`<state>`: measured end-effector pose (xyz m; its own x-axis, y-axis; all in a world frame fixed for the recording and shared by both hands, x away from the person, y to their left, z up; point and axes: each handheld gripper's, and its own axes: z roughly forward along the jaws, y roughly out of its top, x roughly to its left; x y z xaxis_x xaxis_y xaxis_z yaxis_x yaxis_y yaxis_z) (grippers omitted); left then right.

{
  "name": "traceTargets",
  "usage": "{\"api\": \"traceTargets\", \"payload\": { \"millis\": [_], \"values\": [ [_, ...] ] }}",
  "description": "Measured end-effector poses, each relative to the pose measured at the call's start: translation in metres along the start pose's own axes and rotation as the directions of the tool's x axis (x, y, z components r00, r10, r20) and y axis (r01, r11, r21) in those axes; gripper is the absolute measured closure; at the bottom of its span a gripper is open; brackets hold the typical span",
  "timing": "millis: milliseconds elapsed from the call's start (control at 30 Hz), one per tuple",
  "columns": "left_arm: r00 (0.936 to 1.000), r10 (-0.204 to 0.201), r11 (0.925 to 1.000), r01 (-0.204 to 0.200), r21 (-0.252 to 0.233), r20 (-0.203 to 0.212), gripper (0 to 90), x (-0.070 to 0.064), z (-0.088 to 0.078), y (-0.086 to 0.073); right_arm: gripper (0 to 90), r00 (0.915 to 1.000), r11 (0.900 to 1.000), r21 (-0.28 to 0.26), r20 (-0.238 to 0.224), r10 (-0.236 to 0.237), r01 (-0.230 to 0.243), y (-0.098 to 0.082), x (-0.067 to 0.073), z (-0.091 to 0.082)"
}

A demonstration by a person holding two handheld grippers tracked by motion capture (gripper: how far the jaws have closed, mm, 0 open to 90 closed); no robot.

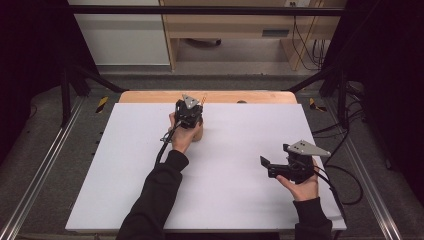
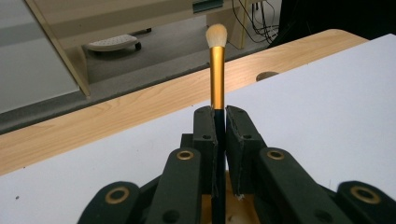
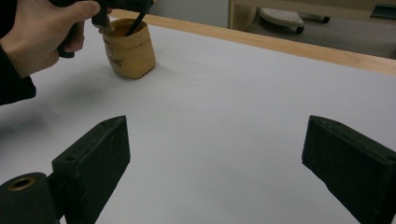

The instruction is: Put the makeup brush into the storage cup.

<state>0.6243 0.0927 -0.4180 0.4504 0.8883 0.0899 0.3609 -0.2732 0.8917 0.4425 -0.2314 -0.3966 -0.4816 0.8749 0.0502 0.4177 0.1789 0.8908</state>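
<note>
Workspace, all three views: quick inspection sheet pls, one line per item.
Surface: white sheet on a wooden table, bare apart from the pouch.
Job's things: makeup brush, upright; tan pouch beneath it.
Clutter: nothing seen.
Grippers: left gripper shut on the brush over the pouch; right gripper open, holding nothing.
Cables: one trails from each gripper; more hang behind the table.
Surroundings: wooden desk, grey floor, black frame.

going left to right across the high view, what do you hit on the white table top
left hand holding the left gripper shut on the makeup brush over the tan pouch → bare white table top → right gripper, fingers open → right hand
</note>
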Motion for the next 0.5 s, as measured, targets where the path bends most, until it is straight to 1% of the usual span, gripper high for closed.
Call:
{"api": "traceTargets", "payload": {
  "millis": [167,233,267,300,333,367,400,467,500],
  "values": [
    [0.9999,-0.009,0.9999,0.009,0.009,0.015,81.1,-0.002,-0.004,-0.003,7.8,1.0000,1.000,-0.005,-0.002,0.004,-0.004,0.000,0.000,-0.001],
    [0.9998,-0.005,0.9999,0.004,0.012,0.018,77.7,-0.002,-0.005,-0.003,7.8,1.0000,1.000,-0.006,-0.001,0.003,-0.003,0.001,0.000,-0.002],
    [0.9998,-0.005,0.9999,0.004,0.014,0.019,77.7,-0.002,-0.007,-0.003,7.8,1.0000,1.000,-0.006,-0.001,0.003,-0.003,0.001,0.000,-0.002],
    [0.9998,0.003,1.0000,-0.003,0.008,0.019,75.7,-0.003,-0.012,-0.002,7.8,1.0000,1.000,-0.007,-0.001,0.003,-0.003,0.001,0.000,-0.002],
    [0.9997,0.001,1.0000,-0.001,0.006,0.026,75.0,-0.003,-0.015,-0.002,7.8,1.0000,1.000,-0.008,-0.002,0.005,-0.005,0.001,0.000,-0.002],
    [0.9997,0.001,1.0000,-0.001,0.006,0.026,74.5,-0.003,-0.015,-0.002,7.8,1.0000,1.000,-0.008,-0.002,0.005,-0.005,0.001,0.000,-0.002],
    [0.9991,-0.005,1.0000,0.006,-0.008,0.043,73.3,-0.005,-0.022,-0.002,7.7,1.0000,1.000,-0.010,-0.002,0.004,-0.004,0.001,0.000,-0.003],
    [0.9984,0.003,0.9999,-0.002,-0.015,0.057,70.1,-0.007,-0.030,-0.001,7.7,1.0000,1.000,-0.014,-0.001,0.004,-0.004,0.002,-0.001,-0.004],
    [0.9979,0.013,0.9998,-0.012,-0.015,0.064,68.6,-0.009,-0.035,0.000,7.7,1.0000,1.000,-0.015,-0.002,0.007,-0.007,0.002,-0.001,-0.005]
  ]
}}
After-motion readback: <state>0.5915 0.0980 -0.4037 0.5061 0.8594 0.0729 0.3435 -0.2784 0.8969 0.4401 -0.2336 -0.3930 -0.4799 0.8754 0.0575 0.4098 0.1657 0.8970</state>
